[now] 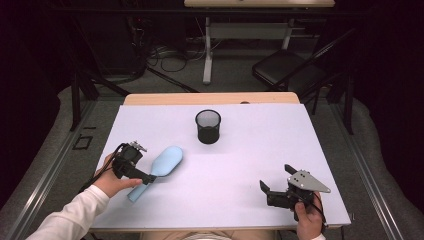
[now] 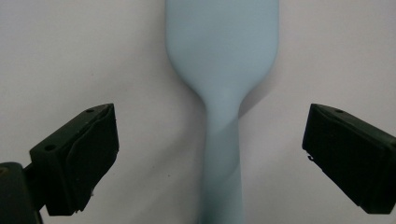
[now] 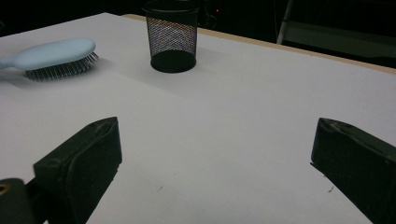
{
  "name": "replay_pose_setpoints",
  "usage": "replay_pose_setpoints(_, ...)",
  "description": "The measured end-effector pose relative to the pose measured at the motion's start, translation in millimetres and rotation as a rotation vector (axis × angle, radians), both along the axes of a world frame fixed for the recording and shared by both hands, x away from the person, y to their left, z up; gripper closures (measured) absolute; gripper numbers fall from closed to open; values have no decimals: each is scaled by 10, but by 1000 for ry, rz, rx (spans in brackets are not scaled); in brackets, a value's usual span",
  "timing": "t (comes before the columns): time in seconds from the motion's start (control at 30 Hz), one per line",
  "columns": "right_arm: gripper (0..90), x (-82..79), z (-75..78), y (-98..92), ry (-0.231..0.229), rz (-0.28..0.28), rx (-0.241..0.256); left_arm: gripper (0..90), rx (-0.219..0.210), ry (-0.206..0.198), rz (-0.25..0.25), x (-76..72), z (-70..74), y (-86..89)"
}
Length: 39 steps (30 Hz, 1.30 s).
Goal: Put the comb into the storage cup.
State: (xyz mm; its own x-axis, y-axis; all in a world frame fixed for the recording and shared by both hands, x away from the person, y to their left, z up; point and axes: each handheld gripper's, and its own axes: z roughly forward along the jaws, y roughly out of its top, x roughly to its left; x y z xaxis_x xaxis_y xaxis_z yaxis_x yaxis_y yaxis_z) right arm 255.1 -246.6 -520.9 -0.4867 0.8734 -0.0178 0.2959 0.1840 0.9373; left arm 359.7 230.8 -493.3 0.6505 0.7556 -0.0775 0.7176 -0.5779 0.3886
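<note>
A light blue hairbrush point(image 1: 167, 159) lies bristles down on the white table point(image 1: 240, 155), at the left. My left gripper point(image 1: 148, 176) is open and straddles the brush's neck. In the left gripper view the handle point(image 2: 223, 154) runs up between the two jaws, and neither pad touches it. A black mesh cup point(image 1: 208, 126) stands upright at the table's middle back. My right gripper point(image 1: 276, 178) is open near the front right edge with nothing between its fingers. In the right gripper view it point(image 3: 215, 144) points across the table towards the cup point(image 3: 172, 39) and the brush point(image 3: 56, 53).
Beyond the table's far edge stand a black folding chair point(image 1: 285, 70) and the legs of another desk point(image 1: 207, 50), with cables on the floor. Bare white tabletop lies between the cup and my right gripper.
</note>
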Motion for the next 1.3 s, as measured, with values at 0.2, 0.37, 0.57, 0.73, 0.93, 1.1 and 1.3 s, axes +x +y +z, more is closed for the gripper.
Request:
replay_pose_setpoints(0.2, 15, 3, -3, 1, -1, 1, 1, 42, 22, 8, 1, 20, -37, -28)
replay_pose_setpoints(0.37, 16, 6, -6, -3, 1, 1, -1, 66, 31, 9, 3, 30, -37, -46)
replay_pose_setpoints(0.57, 17, 5, -5, -1, 2, 0, -1, 147, 34, 20, 11, 61, -24, -58)
replay_pose_setpoints(0.73, 20, 10, -8, -6, 1, 1, -1, 160, 24, 32, 20, 83, -49, -75)
replay_pose_setpoints(0.93, 21, 10, -7, -12, 1, 0, -1, 180, 34, 44, 18, 108, -80, -103)
replay_pose_setpoints(1.1, 21, 10, -7, -12, 2, 1, -1, 205, 70, 65, 22, 110, -115, -146)
replay_pose_setpoints(1.3, 22, 6, -4, -11, 3, 4, 1, 205, 75, 103, 34, 118, -149, -177)
